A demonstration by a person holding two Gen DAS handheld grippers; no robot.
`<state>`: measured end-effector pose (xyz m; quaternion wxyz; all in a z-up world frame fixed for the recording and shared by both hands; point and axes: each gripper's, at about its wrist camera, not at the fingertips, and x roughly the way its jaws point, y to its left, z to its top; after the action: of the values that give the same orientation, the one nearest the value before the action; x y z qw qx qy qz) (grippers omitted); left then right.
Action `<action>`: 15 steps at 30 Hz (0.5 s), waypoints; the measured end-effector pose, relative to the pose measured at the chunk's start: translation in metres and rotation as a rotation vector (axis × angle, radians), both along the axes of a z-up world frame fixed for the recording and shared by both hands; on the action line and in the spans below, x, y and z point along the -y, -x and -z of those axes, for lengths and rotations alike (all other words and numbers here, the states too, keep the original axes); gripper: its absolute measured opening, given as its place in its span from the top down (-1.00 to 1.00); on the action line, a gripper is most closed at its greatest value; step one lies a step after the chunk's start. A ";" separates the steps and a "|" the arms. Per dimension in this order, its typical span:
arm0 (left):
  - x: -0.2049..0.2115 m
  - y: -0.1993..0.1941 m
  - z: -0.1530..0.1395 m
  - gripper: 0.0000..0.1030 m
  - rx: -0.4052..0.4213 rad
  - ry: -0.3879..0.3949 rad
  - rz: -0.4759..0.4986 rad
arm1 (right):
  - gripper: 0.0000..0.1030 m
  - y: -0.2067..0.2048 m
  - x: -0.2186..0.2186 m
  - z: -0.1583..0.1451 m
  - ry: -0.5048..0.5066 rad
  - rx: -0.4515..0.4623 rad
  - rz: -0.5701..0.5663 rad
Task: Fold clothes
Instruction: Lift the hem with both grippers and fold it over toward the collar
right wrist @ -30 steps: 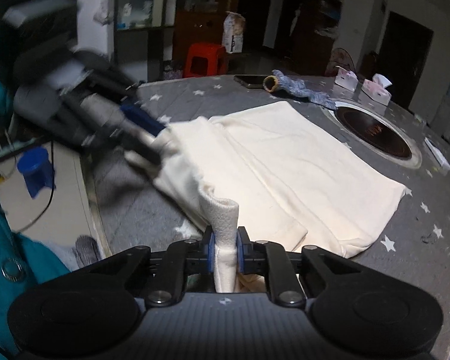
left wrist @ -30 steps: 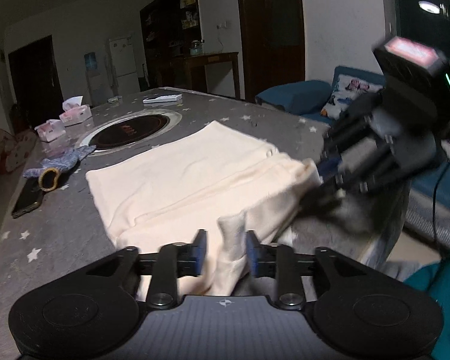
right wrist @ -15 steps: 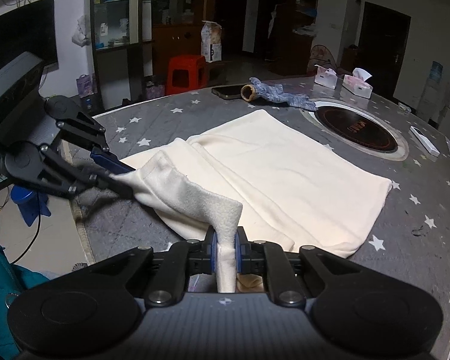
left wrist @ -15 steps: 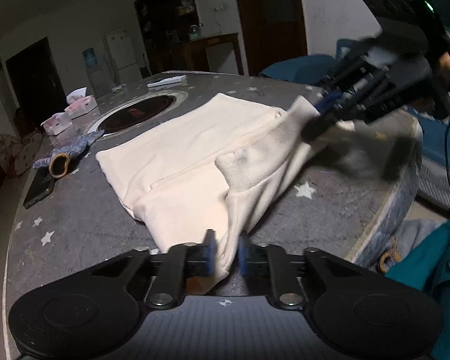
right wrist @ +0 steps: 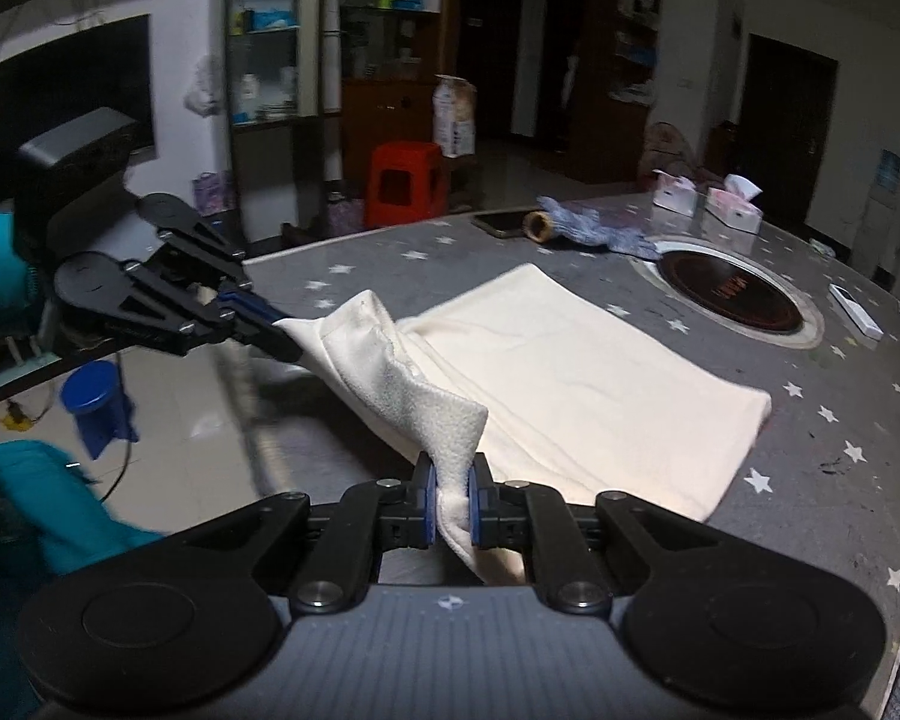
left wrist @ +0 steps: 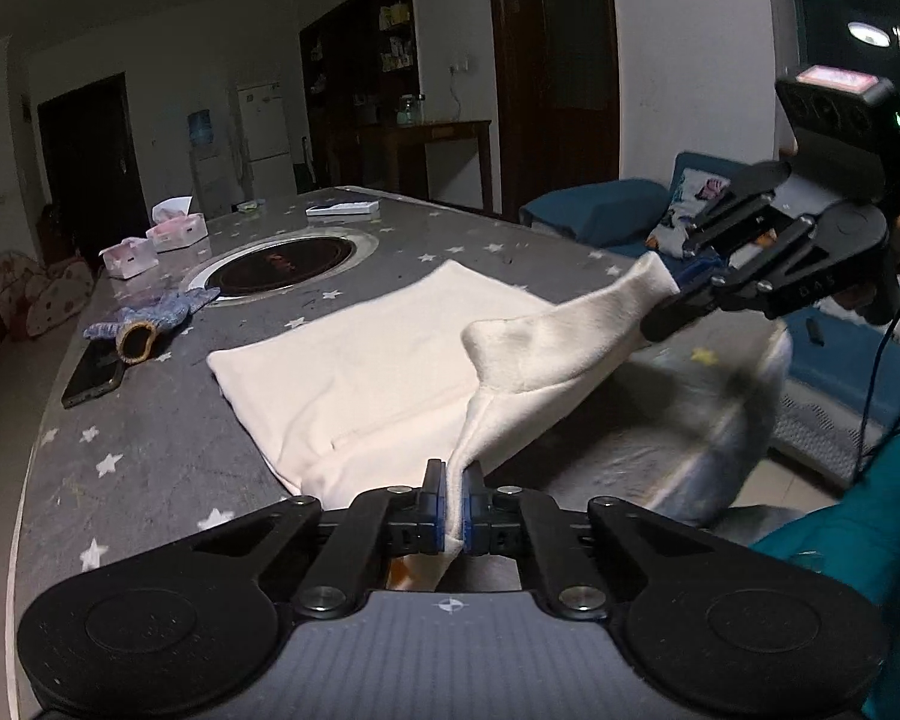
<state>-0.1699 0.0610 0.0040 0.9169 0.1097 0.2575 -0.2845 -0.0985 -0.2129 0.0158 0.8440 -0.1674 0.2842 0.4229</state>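
Between the blue pads of the left tool [left wrist: 455, 501] and the right tool [right wrist: 452, 495], both clamped, the cream garment [left wrist: 390, 372] has its near edge lifted taut. Its long axis runs away across the grey starred bench [left wrist: 150, 468]; the far portion lies flat, smooth, folded double.

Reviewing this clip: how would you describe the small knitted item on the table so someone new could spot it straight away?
Start at the grey star-patterned table and find the round dark cooktop sunk into its middle. Just beside its rim, toward the table edge, lies a blue-and-white knitted glove, next to a dark phone. Its speckled blue knit and open tan cuff set it apart from the flat black phone and the large cream garment.
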 end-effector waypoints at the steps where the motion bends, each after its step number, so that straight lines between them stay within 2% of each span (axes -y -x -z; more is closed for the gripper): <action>1: -0.001 0.006 -0.005 0.89 0.003 0.011 0.001 | 0.83 0.008 0.001 -0.006 -0.006 -0.007 -0.011; 6: -0.005 0.013 -0.025 0.89 0.032 0.037 0.002 | 0.83 0.019 0.005 -0.032 -0.040 -0.017 -0.034; 10: -0.005 -0.012 -0.034 0.89 0.056 0.058 -0.019 | 0.83 0.007 0.002 -0.044 -0.049 -0.006 -0.023; 15: -0.001 -0.057 -0.037 0.89 0.069 0.040 -0.018 | 0.83 -0.027 0.000 -0.042 -0.041 0.003 0.022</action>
<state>-0.1128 0.0617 0.0407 0.9298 0.0987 0.2209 -0.2772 -0.0715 -0.2130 0.0574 0.8523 -0.1474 0.2761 0.4190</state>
